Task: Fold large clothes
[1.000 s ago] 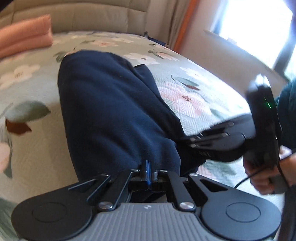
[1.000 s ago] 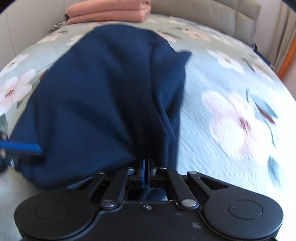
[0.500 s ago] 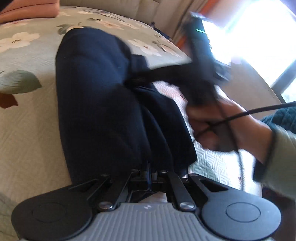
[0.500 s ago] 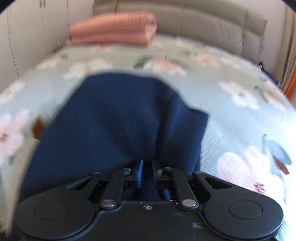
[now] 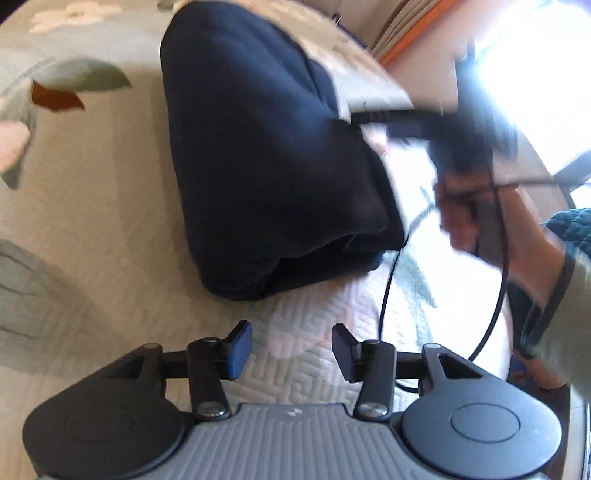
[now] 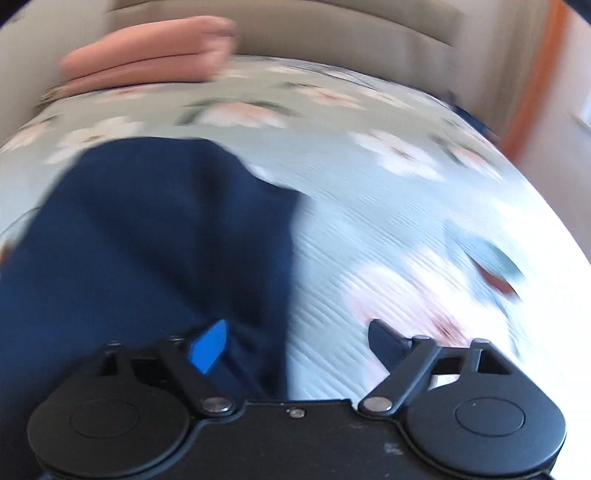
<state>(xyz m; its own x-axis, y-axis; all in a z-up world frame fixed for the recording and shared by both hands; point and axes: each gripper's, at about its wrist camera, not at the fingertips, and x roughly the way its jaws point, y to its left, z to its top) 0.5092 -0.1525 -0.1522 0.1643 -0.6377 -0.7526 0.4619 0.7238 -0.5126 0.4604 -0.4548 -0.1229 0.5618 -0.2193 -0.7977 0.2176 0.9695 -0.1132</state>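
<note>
Bedroom scene: a bed under a pale green floral quilt (image 5: pixel 92 206), padded beige headboard (image 6: pixel 332 33) at 12 o'clock in the right wrist view, bright window (image 5: pixel 535 74) at 2 o'clock in the left wrist view. Right wrist picture heavily blurred.

Navy garment (image 5: pixel 266 147) lies folded into a thick oblong bundle on the quilt, running from 11 o'clock toward centre in the left wrist view, its layered near end facing the camera. In the right wrist view the same garment (image 6: pixel 147 258) fills the 9 o'clock half of the frame, flat on the quilt.

Left tongs (image 5: pixel 291 349): jaws have just been opening and stand parted, nothing between them, only quilt below. They sit just short of the bundle's near end, not touching it.

Right tongs (image 6: pixel 299 345): jaws have just been opening and stand wide apart. The blue-padded finger (image 6: pixel 208 347) sits over the garment's edge, the other over bare quilt; no fabric pinched.

From the left wrist view, the right tongs (image 5: pixel 373 118) show at 2 o'clock, blurred, tips at the bundle's far side; contact cannot be told. A hand (image 5: pixel 472 214) grips the handle, cable (image 5: pixel 388 288) trailing down.

Folded pink cloth (image 6: pixel 147 55) rests at the headboard, 11 o'clock, well apart from the garment.
</note>
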